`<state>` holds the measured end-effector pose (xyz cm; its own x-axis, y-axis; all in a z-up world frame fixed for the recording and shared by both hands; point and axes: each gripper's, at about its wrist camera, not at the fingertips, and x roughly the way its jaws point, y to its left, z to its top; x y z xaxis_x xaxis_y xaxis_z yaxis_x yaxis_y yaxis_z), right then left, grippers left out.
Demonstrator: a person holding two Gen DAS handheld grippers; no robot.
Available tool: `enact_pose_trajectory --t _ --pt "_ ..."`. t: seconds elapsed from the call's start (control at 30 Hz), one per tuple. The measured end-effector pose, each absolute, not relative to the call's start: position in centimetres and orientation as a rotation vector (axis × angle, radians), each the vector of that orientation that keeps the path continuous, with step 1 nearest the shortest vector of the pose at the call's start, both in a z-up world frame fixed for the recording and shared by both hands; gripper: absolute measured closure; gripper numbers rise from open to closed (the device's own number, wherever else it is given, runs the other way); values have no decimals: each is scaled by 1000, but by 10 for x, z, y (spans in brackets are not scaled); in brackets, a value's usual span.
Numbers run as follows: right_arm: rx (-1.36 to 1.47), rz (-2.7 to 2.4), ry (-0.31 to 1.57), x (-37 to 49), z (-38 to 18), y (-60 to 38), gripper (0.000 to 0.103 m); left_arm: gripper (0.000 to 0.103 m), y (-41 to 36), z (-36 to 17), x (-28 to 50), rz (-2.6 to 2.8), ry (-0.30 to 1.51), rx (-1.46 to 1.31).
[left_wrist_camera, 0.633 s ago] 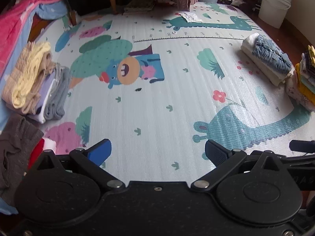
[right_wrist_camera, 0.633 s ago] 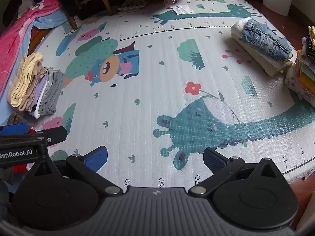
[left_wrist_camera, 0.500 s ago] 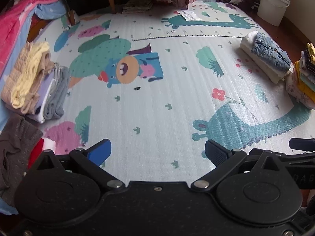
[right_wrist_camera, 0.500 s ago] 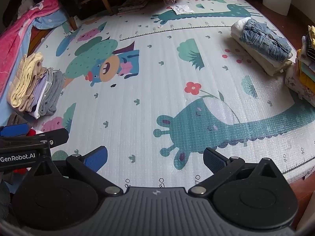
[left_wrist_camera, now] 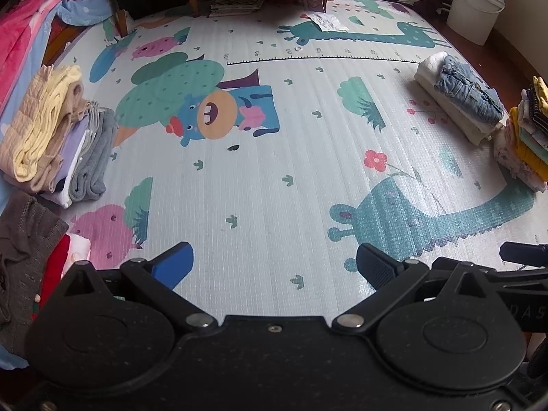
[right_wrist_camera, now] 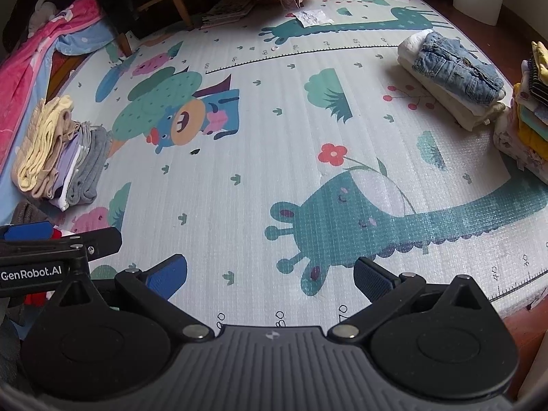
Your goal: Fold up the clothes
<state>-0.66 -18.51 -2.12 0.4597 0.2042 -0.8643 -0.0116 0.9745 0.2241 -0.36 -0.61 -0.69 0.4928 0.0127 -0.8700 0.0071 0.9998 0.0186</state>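
Three folded clothes stacks [left_wrist_camera: 54, 133] [left_wrist_camera: 459, 99] [left_wrist_camera: 527, 130] ring the play mat [left_wrist_camera: 274, 178] (centre bare). Left tongs [left_wrist_camera: 274, 267] and right tongs [right_wrist_camera: 270, 277] gape wide, empty.

Black right gripper [right_wrist_camera: 270, 275], blue pads [right_wrist_camera: 166, 275], "GenRobot.AI" marking.

Soft daylight, sharp focus, fisheye-bent edges, dim corners.

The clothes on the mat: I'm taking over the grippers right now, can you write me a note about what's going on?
Left gripper: open, empty.
Right gripper: open, empty.
Both hover over the bare middle of the play mat.
Done: folded stack at left, denim pile and tall stack at right.
Left: the brown garment and red-and-white piece lie crumpled near the left gripper.
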Motion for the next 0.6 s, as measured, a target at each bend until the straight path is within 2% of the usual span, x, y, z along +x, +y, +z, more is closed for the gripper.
enact_pose_trajectory --t 0.6 --pt "183 120 1081 -9 -23 -185 0 0 -12 -15 -3 6 1091 49"
